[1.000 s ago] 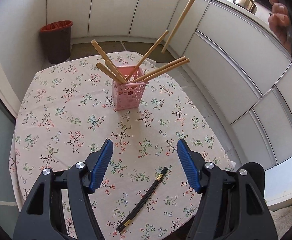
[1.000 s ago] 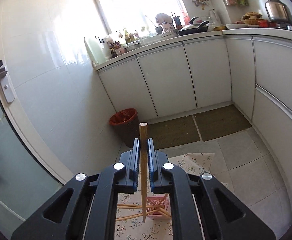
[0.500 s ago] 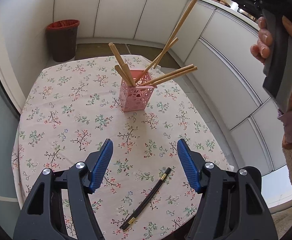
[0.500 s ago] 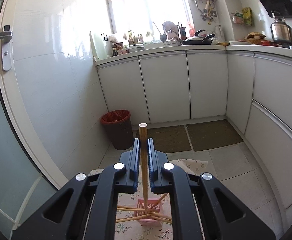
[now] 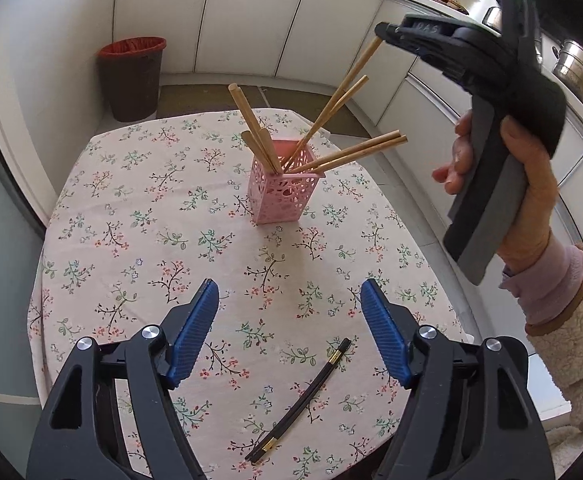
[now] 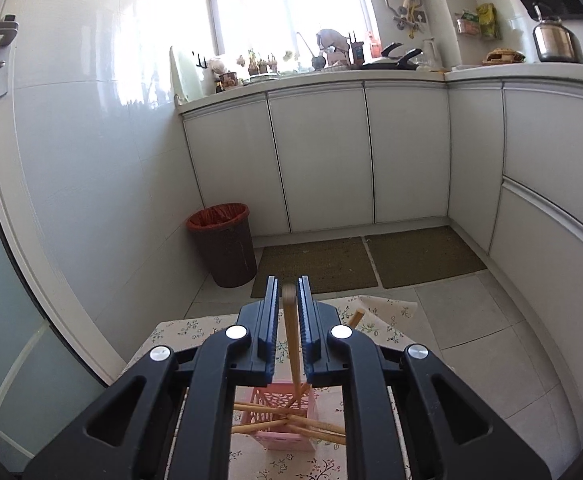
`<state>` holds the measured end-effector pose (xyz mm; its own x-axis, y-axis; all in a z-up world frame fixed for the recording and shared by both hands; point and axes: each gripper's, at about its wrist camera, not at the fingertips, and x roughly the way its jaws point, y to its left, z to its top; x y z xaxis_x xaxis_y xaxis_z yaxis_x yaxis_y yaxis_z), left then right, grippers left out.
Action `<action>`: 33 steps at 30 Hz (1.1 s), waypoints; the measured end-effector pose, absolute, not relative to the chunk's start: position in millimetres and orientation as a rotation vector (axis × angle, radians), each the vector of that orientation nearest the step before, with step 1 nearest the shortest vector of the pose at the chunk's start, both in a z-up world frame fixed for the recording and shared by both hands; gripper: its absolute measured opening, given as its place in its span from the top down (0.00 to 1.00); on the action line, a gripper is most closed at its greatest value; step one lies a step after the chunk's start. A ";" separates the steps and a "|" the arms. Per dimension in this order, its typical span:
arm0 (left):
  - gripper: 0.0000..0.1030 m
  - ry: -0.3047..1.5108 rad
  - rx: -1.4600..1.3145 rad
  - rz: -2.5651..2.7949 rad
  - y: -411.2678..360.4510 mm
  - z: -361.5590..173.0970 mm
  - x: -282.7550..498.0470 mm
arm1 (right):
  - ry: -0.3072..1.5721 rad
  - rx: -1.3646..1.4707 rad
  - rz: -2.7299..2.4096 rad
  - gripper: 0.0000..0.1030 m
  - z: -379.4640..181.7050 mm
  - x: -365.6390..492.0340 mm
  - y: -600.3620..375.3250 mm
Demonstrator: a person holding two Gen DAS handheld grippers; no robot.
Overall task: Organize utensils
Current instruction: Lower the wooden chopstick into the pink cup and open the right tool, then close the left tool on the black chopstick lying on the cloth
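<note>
Lying near your left gripper [image 5: 287, 336], whose jaws have just widened over nothing, is a black chopstick [image 5: 301, 402] on the floral tablecloth [image 5: 131, 208]. Farther off, the pink holder [image 5: 283, 194] contains fanned wooden chopsticks. Your right gripper [image 6: 288, 292], jaws just loosening, flanks a wooden chopstick [image 6: 292, 344] whose tip sits inside the holder.

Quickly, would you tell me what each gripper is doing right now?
Left gripper: open, nothing between its jaws; they have just been opening.
Right gripper: jaws just easing open around the wooden chopstick, whose tip is already in the pink basket.
</note>
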<state>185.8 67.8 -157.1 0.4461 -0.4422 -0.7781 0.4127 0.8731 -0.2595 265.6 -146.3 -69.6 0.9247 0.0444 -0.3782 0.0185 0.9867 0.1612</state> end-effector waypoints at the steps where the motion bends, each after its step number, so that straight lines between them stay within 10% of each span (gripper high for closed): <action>1: 0.29 0.985 -0.023 -0.527 65.9 -159.8 187.1 | 0.377 0.156 0.022 0.85 -64.0 258.4 -144.7; 3: 0.29 1.005 0.004 -0.516 60.3 -165.7 189.2 | 0.340 0.155 0.024 0.54 -52.1 240.0 -144.5; 7: 0.22 1.035 0.053 -0.514 49.9 -175.3 190.4 | 0.283 0.227 0.012 0.33 -36.6 194.6 -160.0; 9: 0.22 1.056 0.087 -0.518 42.2 -182.5 191.0 | 0.221 0.293 -0.025 0.06 -37.9 161.8 -176.1; 14: 0.21 1.131 0.200 -0.524 20.8 -206.8 193.7 | 0.183 0.314 -0.196 0.06 -71.0 95.8 -207.0; 24: 0.28 1.391 0.385 -0.583 -46.2 -278.4 200.0 | 1.025 0.849 -0.148 0.06 -244.5 75.2 -273.2; 33: 0.43 1.513 0.467 -0.515 -61.0 -320.1 210.4 | 1.198 0.868 -0.107 0.06 -289.1 66.9 -250.9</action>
